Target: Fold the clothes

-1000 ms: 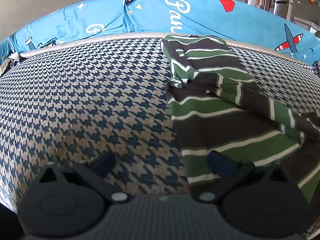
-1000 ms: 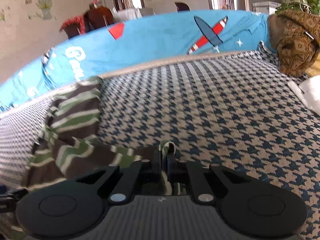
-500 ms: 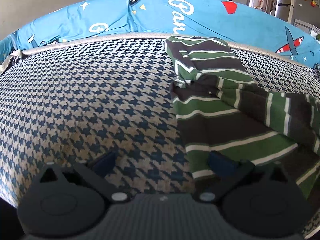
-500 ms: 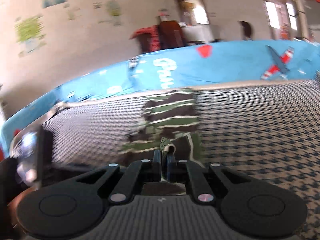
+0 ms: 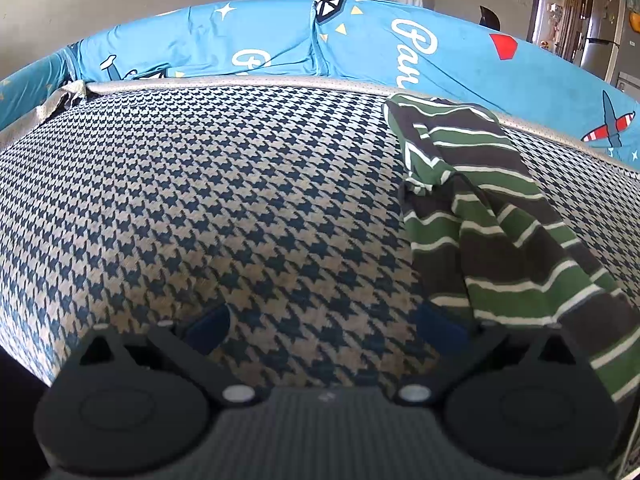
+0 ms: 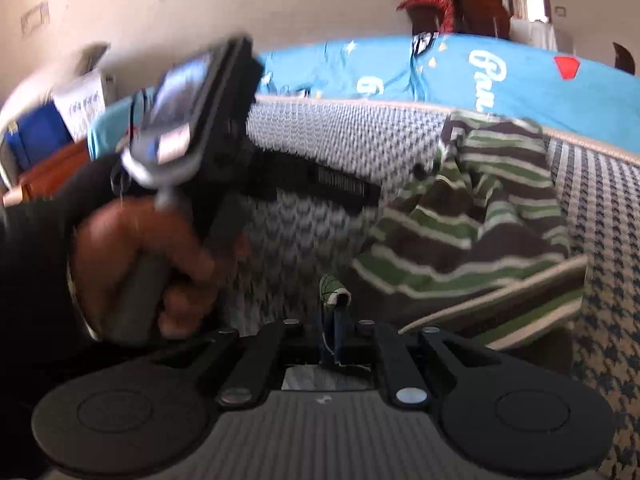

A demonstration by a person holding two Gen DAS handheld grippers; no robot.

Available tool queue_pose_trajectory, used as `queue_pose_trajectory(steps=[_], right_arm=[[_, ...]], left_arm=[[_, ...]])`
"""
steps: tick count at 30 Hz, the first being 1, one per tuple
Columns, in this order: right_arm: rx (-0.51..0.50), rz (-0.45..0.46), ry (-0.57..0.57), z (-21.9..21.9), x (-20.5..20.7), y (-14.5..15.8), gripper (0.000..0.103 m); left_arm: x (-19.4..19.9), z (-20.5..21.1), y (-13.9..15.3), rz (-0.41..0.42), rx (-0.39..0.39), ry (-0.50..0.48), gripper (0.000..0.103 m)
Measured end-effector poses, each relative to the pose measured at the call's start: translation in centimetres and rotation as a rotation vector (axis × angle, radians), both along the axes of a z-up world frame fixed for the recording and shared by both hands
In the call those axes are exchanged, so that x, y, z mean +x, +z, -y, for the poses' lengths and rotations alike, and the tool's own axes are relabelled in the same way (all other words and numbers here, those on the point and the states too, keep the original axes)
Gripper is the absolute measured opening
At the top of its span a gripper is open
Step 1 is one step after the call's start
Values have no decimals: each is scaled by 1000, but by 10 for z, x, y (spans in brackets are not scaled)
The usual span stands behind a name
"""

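Left gripper (image 5: 324, 322) hung over the houndstooth cover (image 5: 200, 200), jaws wide, nothing between them. Striped shirt (image 5: 480, 216) lay crumpled to its right. Right gripper (image 6: 334, 312) was clamped on a shirt edge.

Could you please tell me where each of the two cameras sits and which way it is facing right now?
Left wrist: rides the left gripper, looking down across the houndstooth cover toward the blue sheet; its own open fingers show.
Right wrist: rides the right gripper, shut on the striped garment; the person's left hand shows.
Shared: garment, cover, blue sheet.
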State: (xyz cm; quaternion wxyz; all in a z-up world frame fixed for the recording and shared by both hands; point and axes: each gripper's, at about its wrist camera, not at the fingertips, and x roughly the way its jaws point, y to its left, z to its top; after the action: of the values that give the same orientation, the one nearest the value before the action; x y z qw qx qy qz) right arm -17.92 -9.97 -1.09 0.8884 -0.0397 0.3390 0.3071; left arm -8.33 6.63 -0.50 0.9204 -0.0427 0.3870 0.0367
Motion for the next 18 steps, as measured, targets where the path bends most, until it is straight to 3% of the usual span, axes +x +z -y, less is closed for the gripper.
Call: queue_pose_trajectory(steps=[7, 11, 18], right_arm=[[58, -63, -23, 15, 1, 4, 12], [86, -24, -54, 13, 6, 17, 14], [30, 24, -163, 0, 35, 15, 14]], left_arm=[[0, -4, 2, 13, -35, 16, 103], [1, -6, 3, 19, -51, 27, 103], [2, -11, 5, 29, -61, 70, 103]])
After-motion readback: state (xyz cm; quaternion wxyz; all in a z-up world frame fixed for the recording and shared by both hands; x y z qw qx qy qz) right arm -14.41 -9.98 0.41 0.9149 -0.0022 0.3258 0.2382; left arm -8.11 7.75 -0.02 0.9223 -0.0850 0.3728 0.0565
